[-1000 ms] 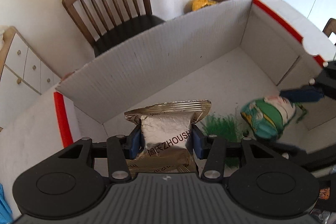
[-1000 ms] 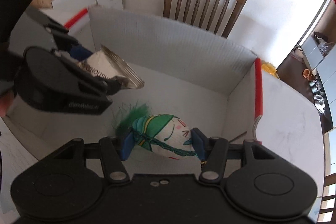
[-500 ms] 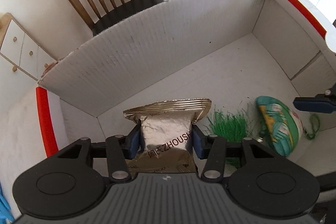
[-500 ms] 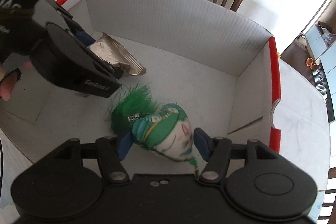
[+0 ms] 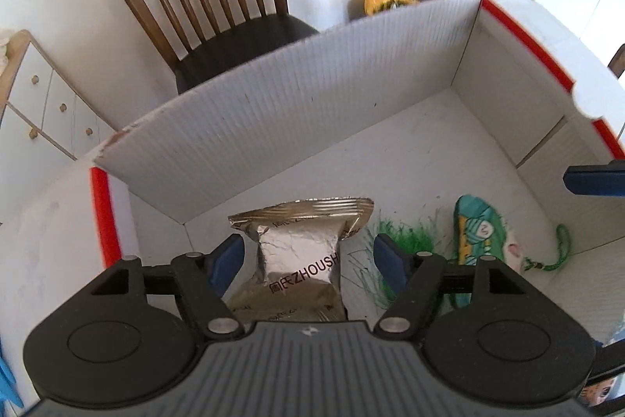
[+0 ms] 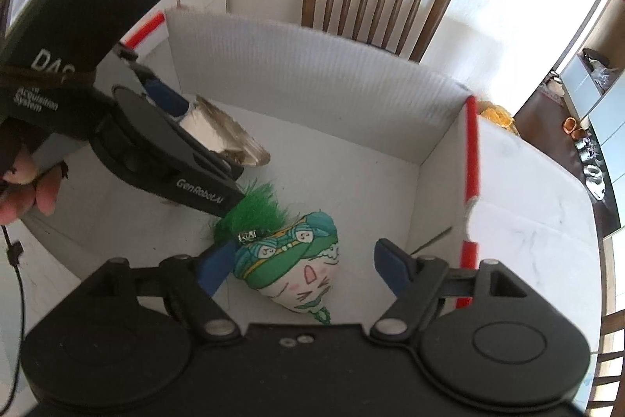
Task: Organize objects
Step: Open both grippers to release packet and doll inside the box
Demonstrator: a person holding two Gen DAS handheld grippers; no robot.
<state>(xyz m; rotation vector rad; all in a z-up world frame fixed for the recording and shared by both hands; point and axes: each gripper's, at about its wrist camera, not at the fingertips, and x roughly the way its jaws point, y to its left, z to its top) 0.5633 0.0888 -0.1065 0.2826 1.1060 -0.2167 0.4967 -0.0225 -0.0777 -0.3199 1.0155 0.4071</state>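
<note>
**Two items released into the box, both sets of jaws spread**

Two things now lie on the floor of the white cardboard box (image 5: 297, 127). Nearest your left gripper (image 5: 308, 256) is the foil packet (image 5: 299, 256): it sits between the blue pads, with a clear gap on either side. Those jaws have just been opening and grip nothing. Your right gripper (image 6: 302, 264) is in the same condition: jaws just opened and wide, with the stuffed toy (image 6: 300, 268) lying between them, its left side close to the left pad and well clear of the right.

Handling, judged: the packet looks light and crinkly, its foil slippery, its contents possibly crushable. If it needs shifting, take it across the puffed middle and not by the flat crimped seam at the far end. The toy looks soft and light and will give under the pads. Grip the head itself, not the green tuft (image 6: 256, 212) or the thin cord (image 5: 554, 253) at its pointed end, which would let it swing.

Packet and toy lie just beside each other in the near part of the box, the tuft reaching toward the packet. Beyond them the floor is bare up to the far wall and the right-hand wall with the red edge (image 6: 470, 151). Judged: lift straight up to clear the rim before moving sideways, since your two grippers are close together. A wooden chair (image 5: 218, 2) stands behind the box.
</note>
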